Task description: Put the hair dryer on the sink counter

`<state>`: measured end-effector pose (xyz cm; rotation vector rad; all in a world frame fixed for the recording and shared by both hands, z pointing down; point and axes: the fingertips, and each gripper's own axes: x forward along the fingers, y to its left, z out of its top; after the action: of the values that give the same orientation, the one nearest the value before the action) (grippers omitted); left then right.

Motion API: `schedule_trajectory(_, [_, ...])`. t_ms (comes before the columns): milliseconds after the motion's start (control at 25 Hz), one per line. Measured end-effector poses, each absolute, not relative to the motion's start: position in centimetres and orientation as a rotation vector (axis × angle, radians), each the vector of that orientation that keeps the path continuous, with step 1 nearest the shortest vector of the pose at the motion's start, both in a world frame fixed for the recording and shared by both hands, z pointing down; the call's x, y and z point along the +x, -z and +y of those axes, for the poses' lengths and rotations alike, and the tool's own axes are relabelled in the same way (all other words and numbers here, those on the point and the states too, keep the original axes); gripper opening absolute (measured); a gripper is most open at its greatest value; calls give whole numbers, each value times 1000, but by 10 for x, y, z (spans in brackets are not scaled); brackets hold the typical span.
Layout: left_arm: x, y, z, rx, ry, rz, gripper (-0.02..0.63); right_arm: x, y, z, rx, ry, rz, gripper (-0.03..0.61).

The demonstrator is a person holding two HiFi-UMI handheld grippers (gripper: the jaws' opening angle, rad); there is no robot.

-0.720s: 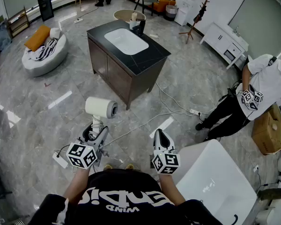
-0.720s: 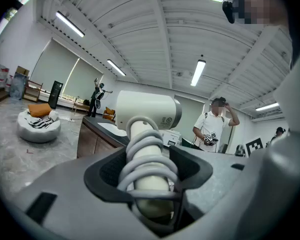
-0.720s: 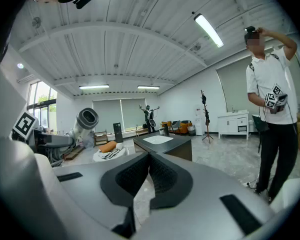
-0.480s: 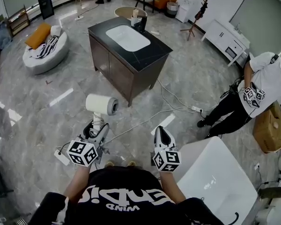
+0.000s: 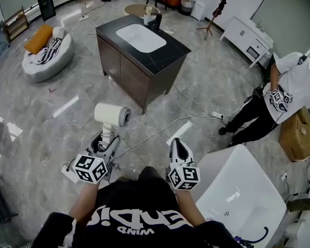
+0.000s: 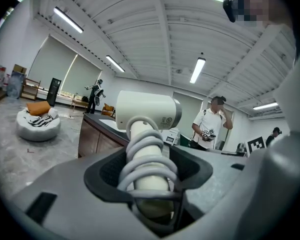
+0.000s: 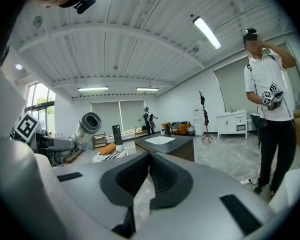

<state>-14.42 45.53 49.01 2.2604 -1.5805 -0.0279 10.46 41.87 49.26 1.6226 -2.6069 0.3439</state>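
A white hair dryer (image 5: 112, 114) with a silver nozzle stands upright in my left gripper (image 5: 106, 141). Its handle, wound round with its grey cord, is clamped between the jaws. In the left gripper view the hair dryer (image 6: 147, 111) rises straight out of the left gripper (image 6: 150, 169). My right gripper (image 5: 179, 149) is beside it, shut and empty, and in its own view the right gripper (image 7: 149, 159) holds nothing. The dark sink counter (image 5: 165, 56) with a white basin (image 5: 140, 37) stands a few steps ahead on the grey floor.
A person in a white shirt (image 5: 294, 87) stands at the right, holding other grippers. A large white tub (image 5: 237, 195) sits at the lower right. A cable and power strip (image 5: 217, 115) lie on the floor. A round lounger (image 5: 44, 56) is at the far left.
The view has shifted a little and the counter sits slightly higher and left. A dark shoe now shows between my grippers. Both grippers keep their pose, the dryer still held.
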Motion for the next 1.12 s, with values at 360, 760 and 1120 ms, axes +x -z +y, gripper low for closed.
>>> schedule_trajectory(360, [-145,-493,424,2328,6,-1527,258,94,-502,396,1674,-364,-2593,25])
schedule_trajectory(760, [-147,-504,339,2333,-17,-1505,258,80,-513,308,1665,-390,-2618,25])
schedule_trajectory(1120, [-136,-494,231,2320,-43,-1482,258,82,-505,203,1641,-432,-2609,25])
